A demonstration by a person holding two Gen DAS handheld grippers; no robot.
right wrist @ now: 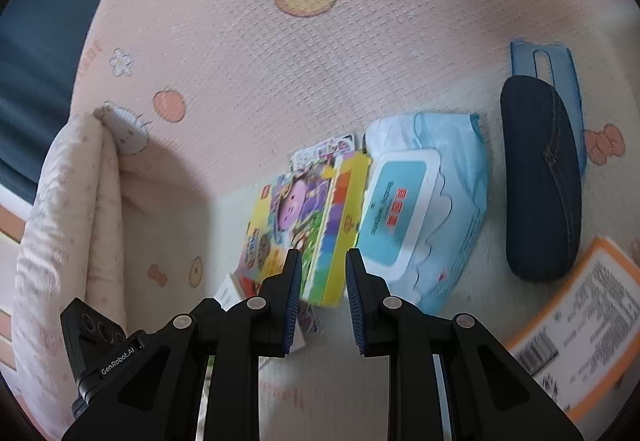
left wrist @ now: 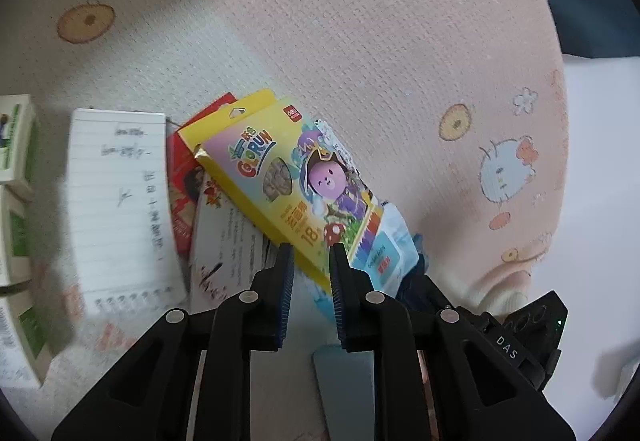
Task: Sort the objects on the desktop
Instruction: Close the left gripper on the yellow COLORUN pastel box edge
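A yellow crayon box with a cartoon pirate (left wrist: 288, 181) lies tilted on papers and a blue wet-wipes pack (left wrist: 386, 247). My left gripper (left wrist: 312, 247) is open, its fingertips at the box's near end, the box edge between the jaws. In the right wrist view the same box (right wrist: 308, 225) lies beside the wipes pack (right wrist: 420, 213). My right gripper (right wrist: 323, 255) is open, its jaws astride the box's near corner, not closed on it.
A lined notepad (left wrist: 116, 201), a red booklet (left wrist: 186, 177) and green-white boxes (left wrist: 16, 145) lie left. A dark glasses case (right wrist: 540, 177), blue plastic case (right wrist: 540, 59) and orange-edged paper (right wrist: 580, 321) lie right. A folded cloth edge (right wrist: 72, 209) rises at left.
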